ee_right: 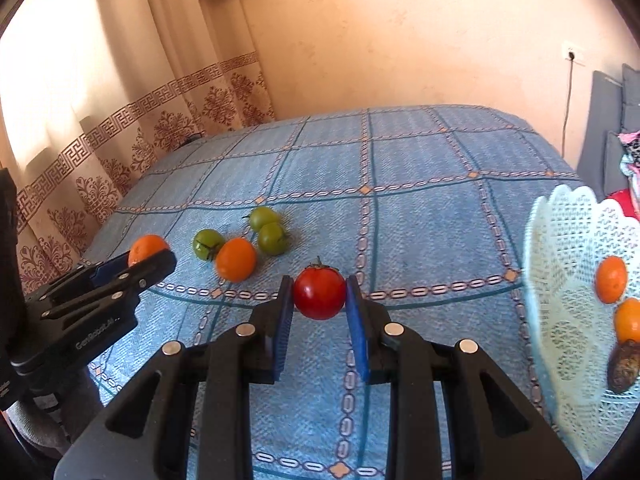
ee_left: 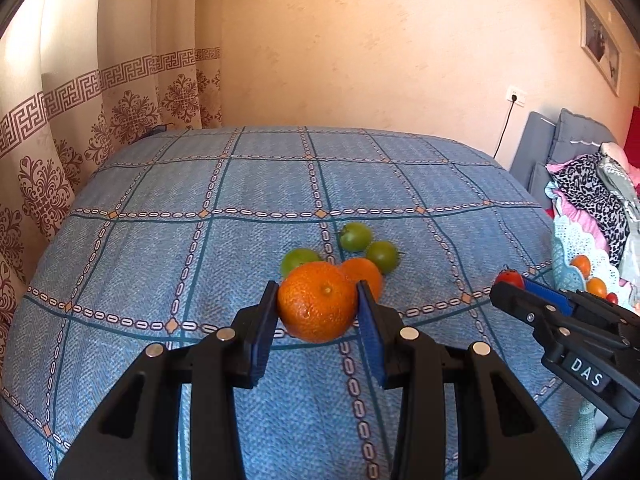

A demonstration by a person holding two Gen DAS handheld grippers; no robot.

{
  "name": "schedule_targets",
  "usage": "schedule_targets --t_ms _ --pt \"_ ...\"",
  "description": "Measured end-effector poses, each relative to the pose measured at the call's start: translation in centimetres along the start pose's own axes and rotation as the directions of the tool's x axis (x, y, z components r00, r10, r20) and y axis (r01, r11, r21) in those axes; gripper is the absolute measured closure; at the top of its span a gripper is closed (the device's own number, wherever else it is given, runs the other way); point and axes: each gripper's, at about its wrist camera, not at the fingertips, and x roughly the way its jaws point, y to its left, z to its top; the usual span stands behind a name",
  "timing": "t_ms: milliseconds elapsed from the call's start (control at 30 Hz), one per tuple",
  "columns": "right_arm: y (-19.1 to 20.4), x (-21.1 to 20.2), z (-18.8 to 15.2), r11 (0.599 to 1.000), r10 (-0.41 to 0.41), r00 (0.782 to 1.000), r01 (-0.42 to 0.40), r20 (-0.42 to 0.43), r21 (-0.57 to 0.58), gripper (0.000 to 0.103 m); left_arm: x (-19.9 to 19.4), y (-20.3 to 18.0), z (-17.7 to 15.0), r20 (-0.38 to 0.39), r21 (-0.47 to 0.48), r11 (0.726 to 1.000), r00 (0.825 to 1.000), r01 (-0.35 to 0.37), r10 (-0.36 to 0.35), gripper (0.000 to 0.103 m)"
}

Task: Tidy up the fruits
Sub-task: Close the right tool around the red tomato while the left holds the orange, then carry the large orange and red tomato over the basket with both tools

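Note:
My left gripper (ee_left: 318,300) is shut on an orange mandarin (ee_left: 318,302) and holds it above the blue checked cloth (ee_left: 240,184). Behind it lie a second mandarin (ee_left: 366,272) and three green tomatoes (ee_left: 355,236). My right gripper (ee_right: 319,300) is shut on a red tomato (ee_right: 319,293) above the cloth. It shows in the left wrist view (ee_left: 510,282) at the right. The left gripper shows in the right wrist view (ee_right: 148,258) at the left. A white lattice basket (ee_right: 568,280) at the right holds two mandarins (ee_right: 611,279) and a dark fruit (ee_right: 624,366).
The cloth covers a bed or table with a curtain (ee_left: 80,120) along its left side and a wall behind. Grey cushions and piled clothes (ee_left: 588,192) lie at the right, beyond the basket (ee_left: 572,252).

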Motion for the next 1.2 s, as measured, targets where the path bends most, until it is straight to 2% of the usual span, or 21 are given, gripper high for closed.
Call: schedule_targets --t_ms 467,600,867,1200 --pt "-3.1 -3.5 -0.1 0.997 -0.048 0.996 0.044 0.069 0.062 0.076 -1.4 -4.2 0.3 0.014 0.038 0.999 0.999 0.036 -0.037 0.064" --pt "-4.1 -4.6 -0.4 0.993 -0.102 0.991 0.096 0.089 0.071 0.076 -1.6 -5.8 0.5 0.016 0.058 0.997 0.999 0.050 -0.051 0.064" --pt "-7.2 -7.5 -1.0 0.984 -0.143 0.981 0.126 0.134 0.128 0.076 -1.8 -8.9 0.6 0.017 0.096 0.992 0.997 0.079 -0.081 0.064" --pt "-10.8 -9.7 -2.8 0.969 -0.201 0.970 0.177 0.135 0.174 0.076 -1.8 -12.1 0.7 0.012 0.146 0.983 0.993 0.113 -0.116 0.064"
